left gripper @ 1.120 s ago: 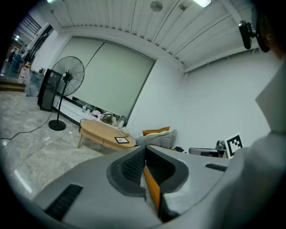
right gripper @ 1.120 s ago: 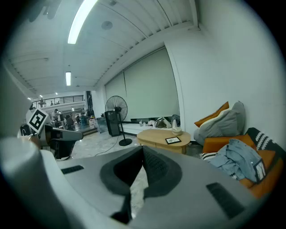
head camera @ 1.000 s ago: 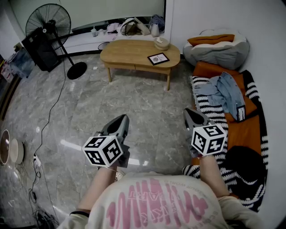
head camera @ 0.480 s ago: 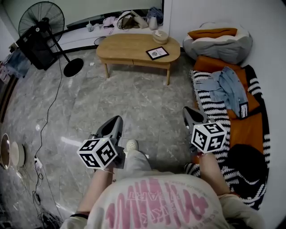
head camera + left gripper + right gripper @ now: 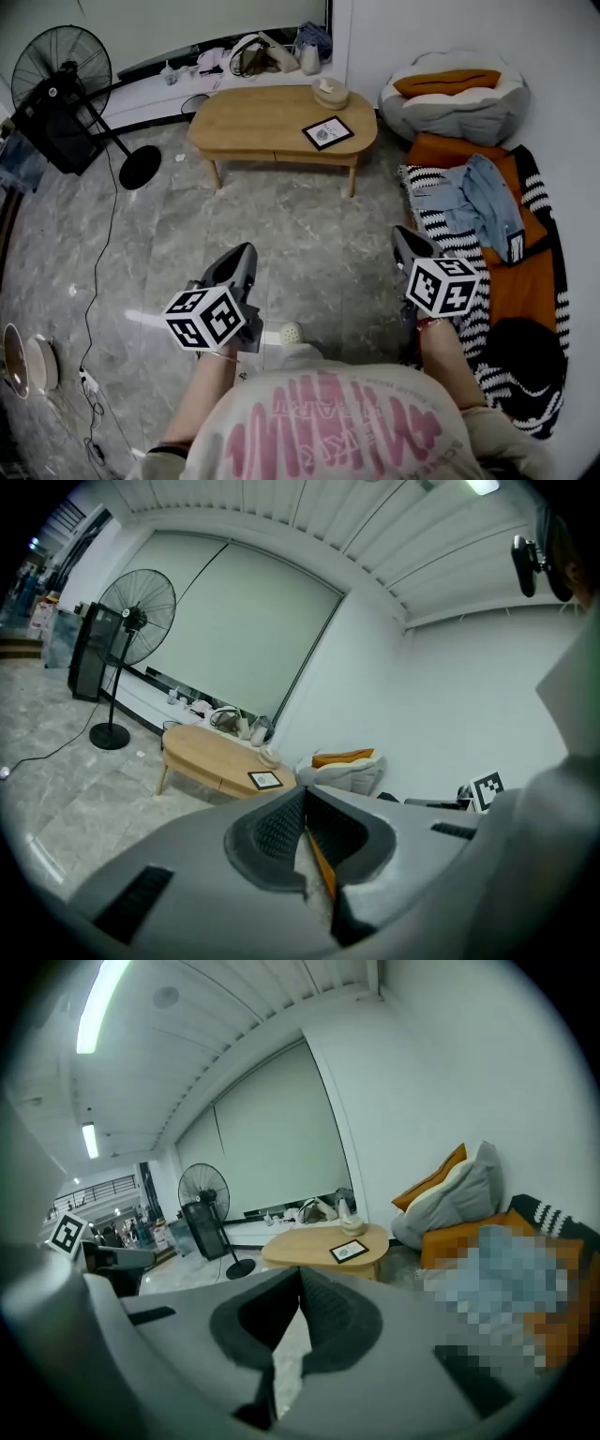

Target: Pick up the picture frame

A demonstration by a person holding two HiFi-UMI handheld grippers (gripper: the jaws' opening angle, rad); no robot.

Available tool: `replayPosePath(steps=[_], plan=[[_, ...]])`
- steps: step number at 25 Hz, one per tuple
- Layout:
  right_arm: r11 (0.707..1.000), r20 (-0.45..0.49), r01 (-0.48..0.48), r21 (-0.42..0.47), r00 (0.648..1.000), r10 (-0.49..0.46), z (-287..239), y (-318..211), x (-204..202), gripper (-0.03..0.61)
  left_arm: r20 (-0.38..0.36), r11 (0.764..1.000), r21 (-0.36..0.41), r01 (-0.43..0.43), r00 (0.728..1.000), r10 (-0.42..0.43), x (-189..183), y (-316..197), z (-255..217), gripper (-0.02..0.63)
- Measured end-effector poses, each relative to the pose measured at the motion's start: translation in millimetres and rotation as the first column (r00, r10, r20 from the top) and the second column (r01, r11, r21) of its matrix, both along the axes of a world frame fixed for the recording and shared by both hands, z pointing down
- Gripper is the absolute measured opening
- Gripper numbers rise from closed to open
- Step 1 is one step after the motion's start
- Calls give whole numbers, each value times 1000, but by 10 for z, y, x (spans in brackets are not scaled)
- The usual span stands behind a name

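The picture frame (image 5: 328,132), dark-rimmed with a pale print, lies flat at the right end of the oval wooden coffee table (image 5: 253,117). It also shows in the left gripper view (image 5: 265,780) and the right gripper view (image 5: 349,1252). Both grippers are held above the marble floor, well short of the table and pointing toward it. My left gripper (image 5: 246,253) (image 5: 303,797) is shut with nothing in it. My right gripper (image 5: 401,234) (image 5: 300,1275) is shut and empty too.
A small round dish (image 5: 330,92) sits on the table behind the frame. A standing fan (image 5: 61,61) with its floor cable is at the left. To the right lie a grey cushion (image 5: 450,103) and an orange mattress (image 5: 520,272) with a striped blanket and denim shirt (image 5: 473,192).
The person has stepped forward and both grippers have travelled with them toward the table. A shoe now shows between the arms. Both jaws stay shut.
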State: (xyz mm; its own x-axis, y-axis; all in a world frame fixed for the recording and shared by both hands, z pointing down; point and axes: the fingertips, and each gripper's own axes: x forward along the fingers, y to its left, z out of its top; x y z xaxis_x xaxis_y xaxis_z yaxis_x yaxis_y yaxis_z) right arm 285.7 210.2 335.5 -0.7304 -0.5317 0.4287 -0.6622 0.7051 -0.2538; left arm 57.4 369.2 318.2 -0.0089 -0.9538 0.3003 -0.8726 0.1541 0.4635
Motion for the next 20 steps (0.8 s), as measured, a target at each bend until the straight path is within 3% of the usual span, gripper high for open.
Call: replayPosePath(steps=[10,14,17,20], plan=[[997,171,-79,-11,982,80,-340,-597,-984,6,54,997,75,-14,998,10,-1183,-565,-426,3],[994,143,-98,-39,984,103,-166,-693,-1172,6,39,998,65,-25,999,22,-1389,-730,-317,3],[989,89,-110,-95,989,118,103,-777,-1208,6,0,999,27,-26,1000,26,-1455,-866,-84,3],[976,92,-130,-175,985,148,365,-952,-1257,6,-28,999,-21,-28,999,27,-1516,-1018,155,3]])
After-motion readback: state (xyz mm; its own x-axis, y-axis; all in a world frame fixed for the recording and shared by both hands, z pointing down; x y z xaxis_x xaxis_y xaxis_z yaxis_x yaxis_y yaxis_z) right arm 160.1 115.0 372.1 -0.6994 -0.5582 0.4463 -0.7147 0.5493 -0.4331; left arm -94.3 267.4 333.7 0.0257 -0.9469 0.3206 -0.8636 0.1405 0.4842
